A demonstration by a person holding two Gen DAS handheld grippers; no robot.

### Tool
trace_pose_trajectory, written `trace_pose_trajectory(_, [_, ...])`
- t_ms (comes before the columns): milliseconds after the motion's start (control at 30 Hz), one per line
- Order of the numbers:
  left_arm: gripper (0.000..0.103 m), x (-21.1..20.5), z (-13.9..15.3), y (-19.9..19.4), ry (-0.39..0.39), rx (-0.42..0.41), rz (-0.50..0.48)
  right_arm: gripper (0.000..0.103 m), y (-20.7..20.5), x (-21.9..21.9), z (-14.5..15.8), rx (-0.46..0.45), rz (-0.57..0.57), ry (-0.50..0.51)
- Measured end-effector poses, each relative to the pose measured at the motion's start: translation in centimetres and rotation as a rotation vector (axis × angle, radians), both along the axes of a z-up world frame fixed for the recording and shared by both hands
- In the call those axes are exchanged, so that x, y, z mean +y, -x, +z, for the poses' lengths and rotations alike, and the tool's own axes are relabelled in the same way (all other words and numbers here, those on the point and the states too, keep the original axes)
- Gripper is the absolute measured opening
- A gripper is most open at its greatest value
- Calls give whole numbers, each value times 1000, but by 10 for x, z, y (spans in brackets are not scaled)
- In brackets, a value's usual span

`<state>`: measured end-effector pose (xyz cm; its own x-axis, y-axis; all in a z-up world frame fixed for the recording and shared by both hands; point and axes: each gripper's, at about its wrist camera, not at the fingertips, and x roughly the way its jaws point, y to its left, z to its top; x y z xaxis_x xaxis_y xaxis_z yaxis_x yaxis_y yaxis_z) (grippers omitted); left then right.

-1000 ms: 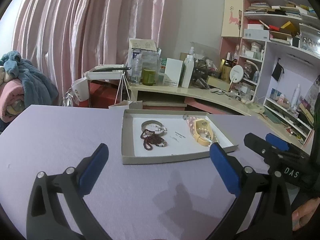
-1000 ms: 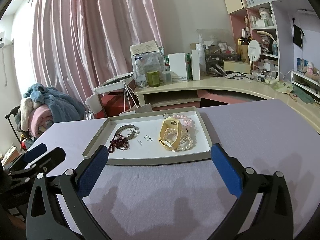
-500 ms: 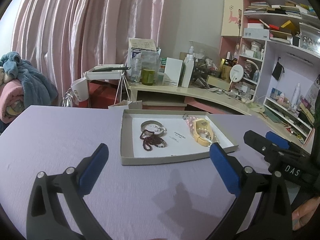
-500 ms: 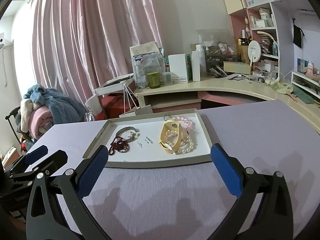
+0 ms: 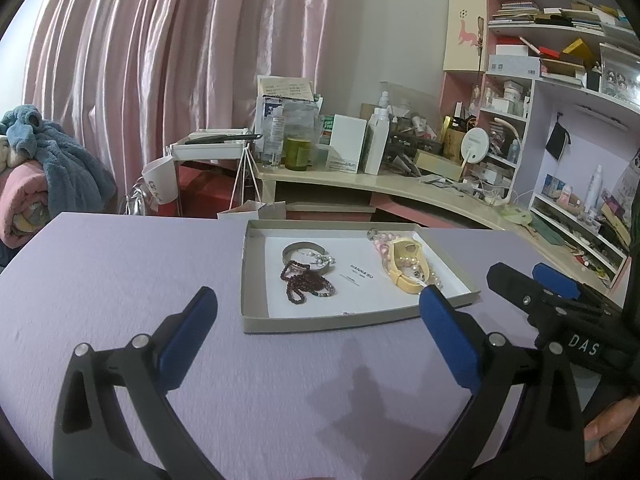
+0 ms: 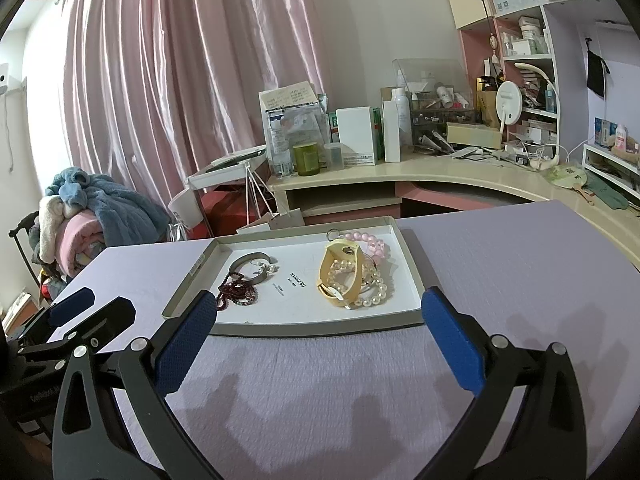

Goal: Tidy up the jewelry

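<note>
A shallow grey box lid [image 5: 256, 322] [image 6: 304, 330] with a white floor lies on the lilac table. In it lie a silver bangle [image 5: 304, 249] [image 6: 248, 262], a dark red bead strand [image 5: 306, 284] [image 6: 236, 292], a yellow strap [image 5: 404, 270] [image 6: 340, 276], a pearl bracelet [image 6: 370, 298] and a pink bead bracelet [image 5: 380, 242] [image 6: 374, 242]. My left gripper [image 5: 318, 320] is open and empty, just short of the box's near edge. Also open and empty, my right gripper [image 6: 316, 320] hovers over the same near edge. Each gripper shows in the other's view.
A cluttered cream desk [image 6: 400, 178] with bottles and boxes curves behind the table. Pink shelves [image 5: 560, 80] stand at the right. A pile of blankets [image 6: 80, 216] sits at the left before pink curtains. A hand [image 5: 608, 432] holds the right gripper's handle.
Both grippers have eased slightly toward the box, which sits a little nearer in the right wrist view. The jewelry has not moved.
</note>
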<state>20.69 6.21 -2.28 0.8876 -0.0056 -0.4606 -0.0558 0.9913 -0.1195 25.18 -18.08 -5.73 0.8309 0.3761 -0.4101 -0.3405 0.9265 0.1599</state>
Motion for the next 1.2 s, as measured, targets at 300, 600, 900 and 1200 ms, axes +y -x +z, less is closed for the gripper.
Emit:
trace_pose_trajectory(300, [101, 0, 0, -1, -2, 1, -1, 102, 1, -1, 0, 1, 2, 0])
trace_pose_trajectory(600, [101, 0, 0, -1, -2, 1, -1, 102, 0, -1, 0, 1, 2, 0])
trace_pose_trajectory(900, [101, -1, 0, -1, -2, 2, 0, 102, 0, -1, 0, 1, 2, 1])
trace_pose_trajectory(1200, [101, -1, -1, -2, -3, 5, 0, 102, 0, 0, 0, 0, 3, 1])
